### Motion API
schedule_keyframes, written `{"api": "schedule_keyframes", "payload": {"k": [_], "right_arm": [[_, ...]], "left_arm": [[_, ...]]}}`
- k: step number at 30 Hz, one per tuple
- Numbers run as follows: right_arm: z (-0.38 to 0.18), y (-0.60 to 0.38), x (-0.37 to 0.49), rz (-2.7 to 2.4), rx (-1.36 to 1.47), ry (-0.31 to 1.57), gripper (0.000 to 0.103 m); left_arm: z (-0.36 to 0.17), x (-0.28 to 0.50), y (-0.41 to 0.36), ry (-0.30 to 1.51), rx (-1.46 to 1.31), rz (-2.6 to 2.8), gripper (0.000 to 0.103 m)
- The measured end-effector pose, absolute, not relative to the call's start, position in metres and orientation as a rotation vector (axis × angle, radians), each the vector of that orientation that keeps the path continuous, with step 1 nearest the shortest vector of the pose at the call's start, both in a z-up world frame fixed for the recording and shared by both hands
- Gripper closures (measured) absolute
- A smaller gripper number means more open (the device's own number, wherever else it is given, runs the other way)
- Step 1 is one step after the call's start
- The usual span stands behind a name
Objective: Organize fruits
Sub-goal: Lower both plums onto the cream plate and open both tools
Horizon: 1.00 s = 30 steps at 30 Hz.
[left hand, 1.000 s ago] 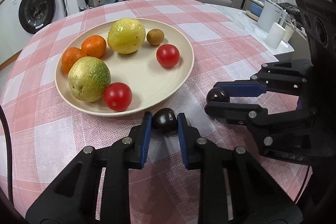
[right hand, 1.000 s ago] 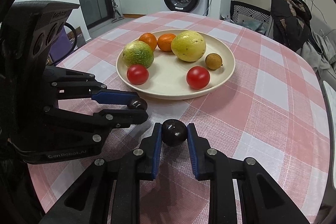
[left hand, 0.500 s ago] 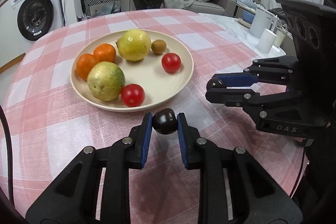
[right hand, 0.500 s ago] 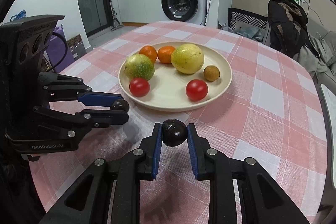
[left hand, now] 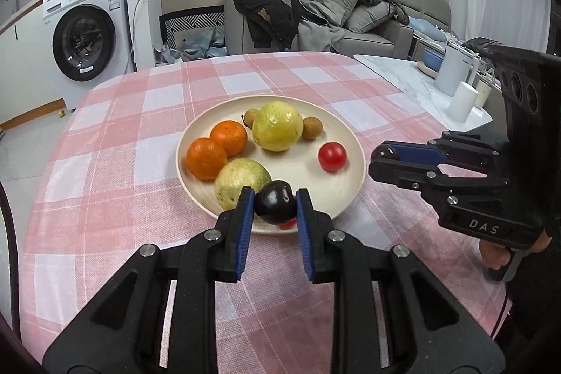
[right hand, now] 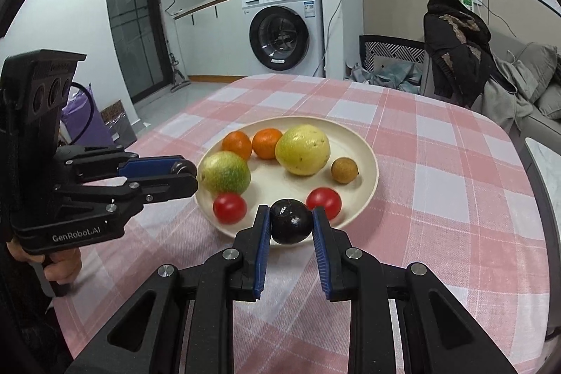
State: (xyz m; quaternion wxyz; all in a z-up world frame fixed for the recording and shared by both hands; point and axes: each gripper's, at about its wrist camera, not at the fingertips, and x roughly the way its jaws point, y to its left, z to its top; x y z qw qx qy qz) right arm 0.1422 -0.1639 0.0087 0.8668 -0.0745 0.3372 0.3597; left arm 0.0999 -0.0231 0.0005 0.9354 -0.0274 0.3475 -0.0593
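**Two dark plums carried to the plate**

We judge the step in hand to be the carry: each pair of tongs has a fruit and is bringing it toward the round cream-coloured plate (left hand: 354, 142) on the table covered with a pink-and-white checked cloth (left hand: 115, 198).

Our left tongs (left hand: 274, 203) are clamped on a small, glossy, near-black round plum (left hand: 275, 202), held above the plate's near rim, just in front of the mottled green-yellow round fruit (left hand: 242, 179). Our right tongs (right hand: 291, 221) are clamped on a second dark glossy plum (right hand: 291, 221), likewise over the near rim, between the two red cherry tomatoes (right hand: 229, 207).

The next move, as we see it, calls for lowering each plum onto a bare patch of plate and parting the tongs gently, since round fruit may roll.

Both plums look smooth, firm and shiny, with small highlights on the skin. The plate also holds two oranges (right hand: 252, 144), a large yellow round fruit (right hand: 303, 149) and a small brown longan (right hand: 344, 170).
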Motion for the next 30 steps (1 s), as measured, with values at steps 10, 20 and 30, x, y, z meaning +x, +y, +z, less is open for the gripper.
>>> {"api": "schedule_keyframes", "payload": {"k": [10, 20, 30], "right_arm": [[0.007, -0.144, 0.167, 0.676, -0.115, 0.719, 0.079], [0.001, -0.146, 0.178, 0.681, -0.069, 0.755, 0.079], [-0.001, -0.144, 0.178, 0.684, -0.078, 0.759, 0.079]], "left_arm": [[0.001, 0.126, -0.037, 0.698, -0.009, -0.133, 0.082], [-0.01, 0.147, -0.046, 0.715, 0.013, -0.12, 0.082], [-0.014, 0.151, -0.047, 0.711, 0.015, -0.109, 0.082]]}}
